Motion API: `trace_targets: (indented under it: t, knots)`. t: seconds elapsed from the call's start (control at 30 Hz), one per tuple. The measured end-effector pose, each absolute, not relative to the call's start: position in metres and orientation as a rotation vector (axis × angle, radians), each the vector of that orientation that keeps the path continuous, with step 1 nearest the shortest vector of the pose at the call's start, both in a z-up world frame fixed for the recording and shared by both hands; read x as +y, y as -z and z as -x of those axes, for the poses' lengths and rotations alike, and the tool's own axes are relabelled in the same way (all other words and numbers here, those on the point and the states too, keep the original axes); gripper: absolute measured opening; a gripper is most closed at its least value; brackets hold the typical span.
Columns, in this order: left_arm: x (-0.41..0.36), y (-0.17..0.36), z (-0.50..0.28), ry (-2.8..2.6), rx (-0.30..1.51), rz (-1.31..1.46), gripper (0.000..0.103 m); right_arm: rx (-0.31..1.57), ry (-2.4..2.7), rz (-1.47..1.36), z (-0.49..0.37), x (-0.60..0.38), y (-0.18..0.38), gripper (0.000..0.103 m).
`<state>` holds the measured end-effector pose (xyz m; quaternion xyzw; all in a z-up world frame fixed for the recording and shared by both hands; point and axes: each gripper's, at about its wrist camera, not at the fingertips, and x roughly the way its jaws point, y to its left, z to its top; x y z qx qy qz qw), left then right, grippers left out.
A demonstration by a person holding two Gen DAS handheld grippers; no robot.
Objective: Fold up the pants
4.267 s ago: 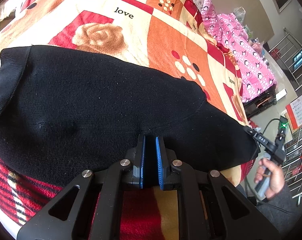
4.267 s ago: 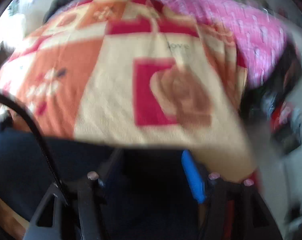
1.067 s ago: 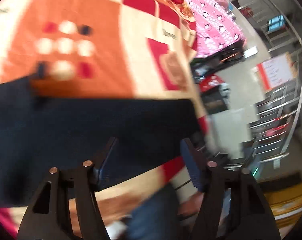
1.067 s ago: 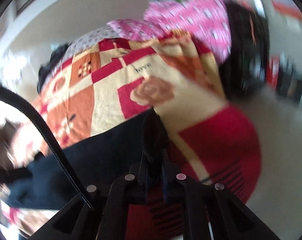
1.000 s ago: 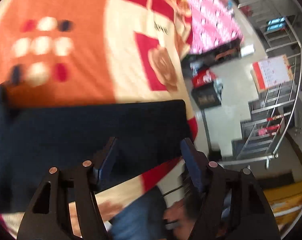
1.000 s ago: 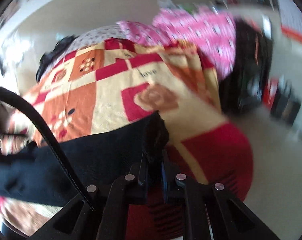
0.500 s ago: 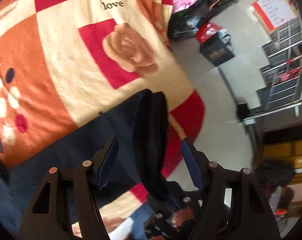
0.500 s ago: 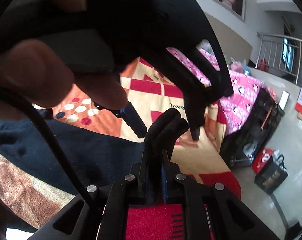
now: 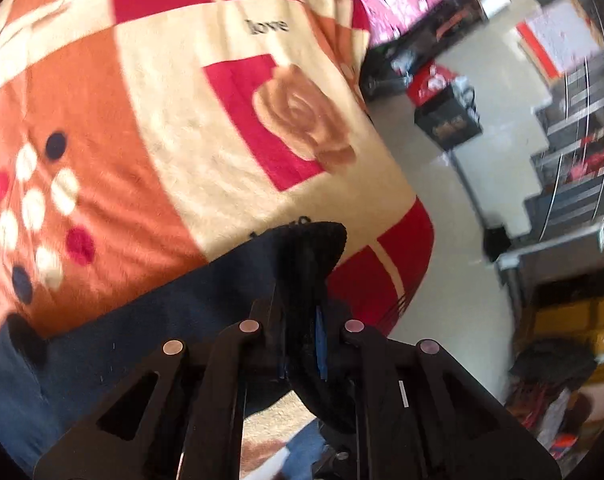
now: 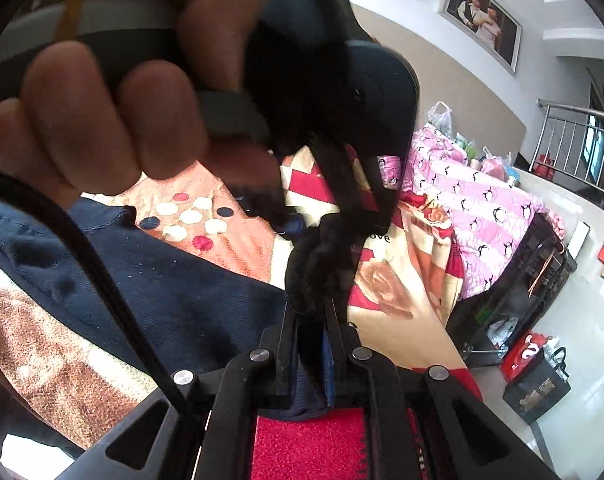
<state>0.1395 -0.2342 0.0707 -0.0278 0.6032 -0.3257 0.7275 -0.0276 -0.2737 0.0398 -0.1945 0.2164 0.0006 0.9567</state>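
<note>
On the floor beside the bed stands a red-and-black shopping bag [image 10: 536,376] with white stuff poking from its open top (too small to identify), and against the bed's foot sits a black crate [image 10: 514,300] holding bags and loose items that cannot be made out. The dark navy knit pants [image 10: 173,292] lie spread across the orange, cream and red rose-patterned fleece blanket [image 9: 189,128] on the bed, their flat body stretching away to the left in both wrist views, faintly flecked with lint. One end is bunched into a thick, rolled-over black fold that stands up off the blanket. The left gripper [image 9: 300,344] is clamped nearly closed on that fold, blue pads pressing the cloth from both sides, with the fabric bulging above and below the fingers. The right gripper [image 10: 312,344] is likewise pinched tight on a bunched edge of the pants, just beneath the left one. The person's left hand [image 10: 113,100] fills the upper left of the right wrist view, wrapped around the other gripper's handle.
</note>
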Motion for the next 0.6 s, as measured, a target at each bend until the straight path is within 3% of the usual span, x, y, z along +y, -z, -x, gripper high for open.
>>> trace_targets:
  t: [0.37, 0.6]
  knots:
    - [-0.087, -0.055, -0.130, 0.680, 1.239, 0.341, 0.009, 0.428, -0.166, 0.710, 0.037, -0.161, -0.041, 0.009]
    - [-0.021, -0.029, -0.130, 0.640, 1.246, 0.376, 0.009, 0.474, -0.249, 0.796, 0.034, -0.086, -0.026, 0.009]
